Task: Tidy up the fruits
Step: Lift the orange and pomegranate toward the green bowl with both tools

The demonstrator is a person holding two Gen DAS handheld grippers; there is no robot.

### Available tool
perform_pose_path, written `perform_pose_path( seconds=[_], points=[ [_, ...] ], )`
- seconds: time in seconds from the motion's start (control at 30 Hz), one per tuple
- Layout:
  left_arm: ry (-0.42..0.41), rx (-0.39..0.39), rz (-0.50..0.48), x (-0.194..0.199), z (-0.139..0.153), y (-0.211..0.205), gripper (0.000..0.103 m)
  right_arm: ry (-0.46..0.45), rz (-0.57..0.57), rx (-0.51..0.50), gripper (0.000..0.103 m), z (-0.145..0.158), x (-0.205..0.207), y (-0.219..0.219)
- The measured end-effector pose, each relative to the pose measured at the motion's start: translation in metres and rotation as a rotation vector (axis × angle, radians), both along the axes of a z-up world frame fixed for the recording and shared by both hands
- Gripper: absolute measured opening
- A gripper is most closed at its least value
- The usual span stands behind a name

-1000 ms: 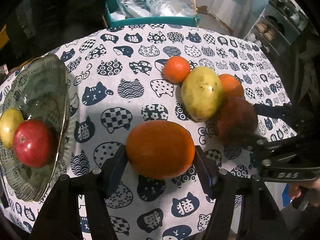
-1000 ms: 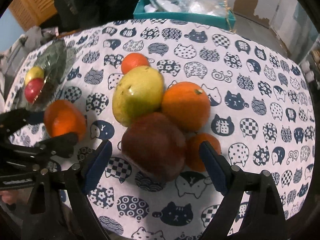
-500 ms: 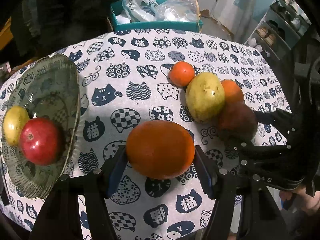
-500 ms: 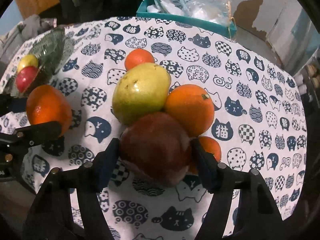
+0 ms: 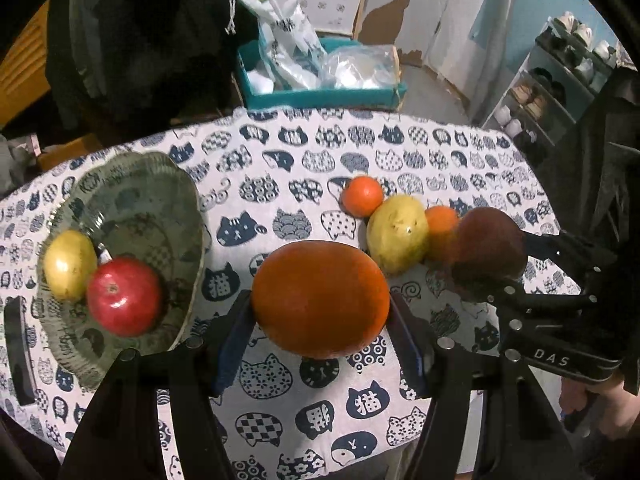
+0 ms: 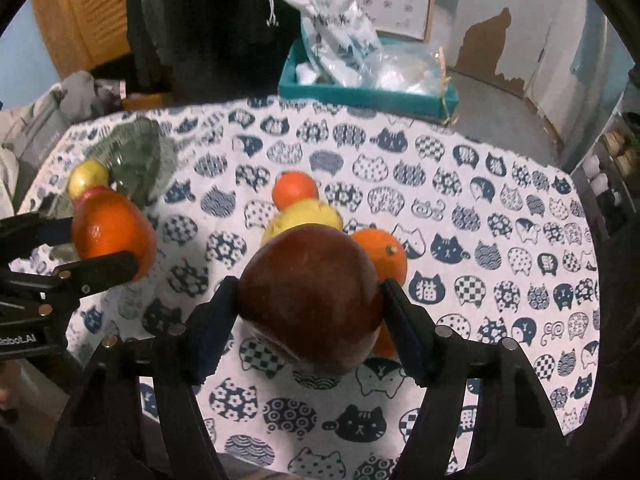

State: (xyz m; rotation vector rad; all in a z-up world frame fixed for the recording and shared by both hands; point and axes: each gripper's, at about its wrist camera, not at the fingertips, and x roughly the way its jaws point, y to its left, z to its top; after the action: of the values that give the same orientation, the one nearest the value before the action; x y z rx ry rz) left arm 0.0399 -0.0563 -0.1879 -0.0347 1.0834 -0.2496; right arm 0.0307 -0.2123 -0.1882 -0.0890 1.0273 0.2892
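Yellow fruit [image 6: 302, 216] is half hidden behind the dark red fruit [image 6: 310, 300] clamped by the right gripper [image 6: 308, 312]; one large orange [image 5: 320, 300] is clamped by the left gripper [image 5: 320, 332]; two fruits are counted in the glass bowl [image 5: 160, 184].

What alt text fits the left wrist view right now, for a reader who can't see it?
The left gripper clamps a large orange above a cat-print tablecloth. At left, a glass bowl holds a red apple and a yellow fruit.

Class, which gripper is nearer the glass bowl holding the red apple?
Left. The left gripper, shut on a large orange, is beside the glass bowl; the right gripper is farther off.
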Motion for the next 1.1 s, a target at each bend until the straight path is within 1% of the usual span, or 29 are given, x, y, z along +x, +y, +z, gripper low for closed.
perform_pose_path(
  seconds=[0.1,0.23,0.57,0.73,0.93,1.1],
  points=[
    [-0.043,0.016,-0.001,-0.005,0.014,0.0,0.067,-0.028,-0.001,0.008,0.072,0.014,-0.002,0.0],
    [-0.08,0.0,0.003,-0.01,0.032,0.004,0.067,-0.067,-0.003,0.032,0.072,0.034,-0.006,-0.001],
    [-0.201,0.003,0.017,-0.022,0.075,0.019,0.067,-0.164,0.001,0.073,0.072,0.081,-0.014,-0.001],
    [-0.233,-0.014,0.032,-0.026,0.09,0.029,0.067,-0.197,0.006,0.096,0.072,0.1,-0.018,0.0],
    [-0.277,-0.015,0.042,-0.034,0.104,0.04,0.067,-0.235,0.022,0.12,0.072,0.118,-0.023,0.005],
    [-0.278,-0.029,0.065,-0.034,0.108,0.052,0.067,-0.259,0.034,0.132,0.072,0.129,-0.024,0.013]
  ],
)
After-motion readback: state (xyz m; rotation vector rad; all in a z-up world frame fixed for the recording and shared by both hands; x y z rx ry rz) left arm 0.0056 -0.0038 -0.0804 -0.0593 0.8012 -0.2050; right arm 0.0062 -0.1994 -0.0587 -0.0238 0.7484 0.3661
